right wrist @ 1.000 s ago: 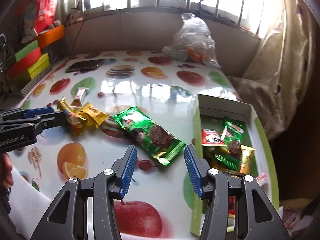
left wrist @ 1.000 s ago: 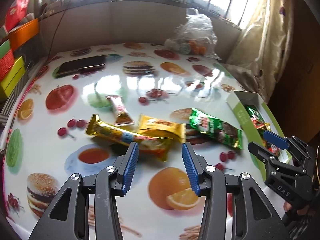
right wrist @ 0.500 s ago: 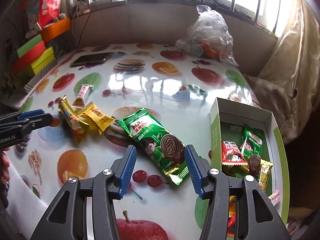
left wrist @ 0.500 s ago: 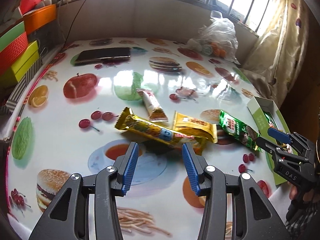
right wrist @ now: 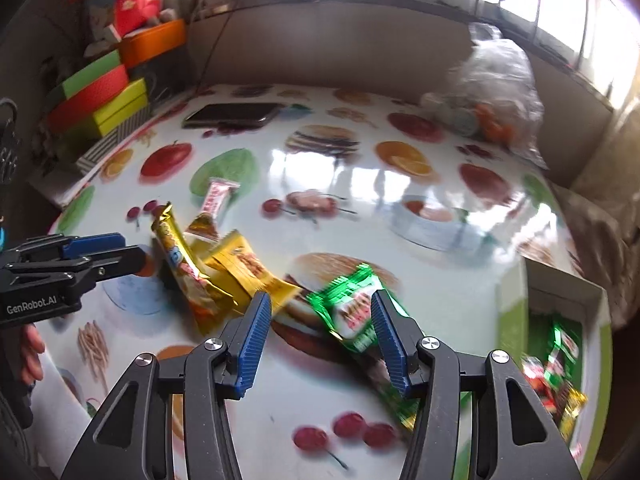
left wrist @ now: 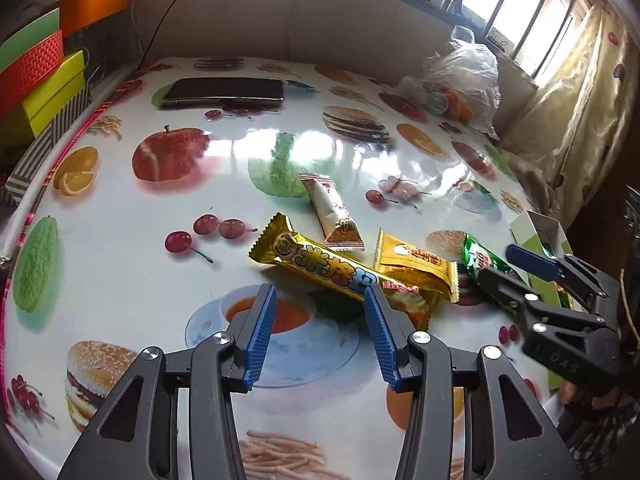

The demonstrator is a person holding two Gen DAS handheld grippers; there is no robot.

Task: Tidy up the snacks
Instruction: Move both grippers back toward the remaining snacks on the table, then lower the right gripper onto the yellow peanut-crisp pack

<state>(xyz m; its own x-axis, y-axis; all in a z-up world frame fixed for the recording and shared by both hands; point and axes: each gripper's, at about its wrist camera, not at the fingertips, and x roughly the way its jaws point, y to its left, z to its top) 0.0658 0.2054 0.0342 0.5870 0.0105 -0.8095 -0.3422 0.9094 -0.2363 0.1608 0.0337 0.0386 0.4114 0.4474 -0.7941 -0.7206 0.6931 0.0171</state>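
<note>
Fruit-print table (left wrist: 120,288): right gripper (right wrist: 318,344) has swung over the green pack (right wrist: 352,312), jaws opening around it, untouched; left gripper (left wrist: 320,336), half-open and empty, nears the gold bar (left wrist: 336,272). Box (right wrist: 510,312) waits.

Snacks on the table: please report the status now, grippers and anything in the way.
Left gripper open, empty, near gold bar. Right gripper opening over green packet, not gripping. Four snacks loose; green box partly filled. Nothing blocking.
</note>
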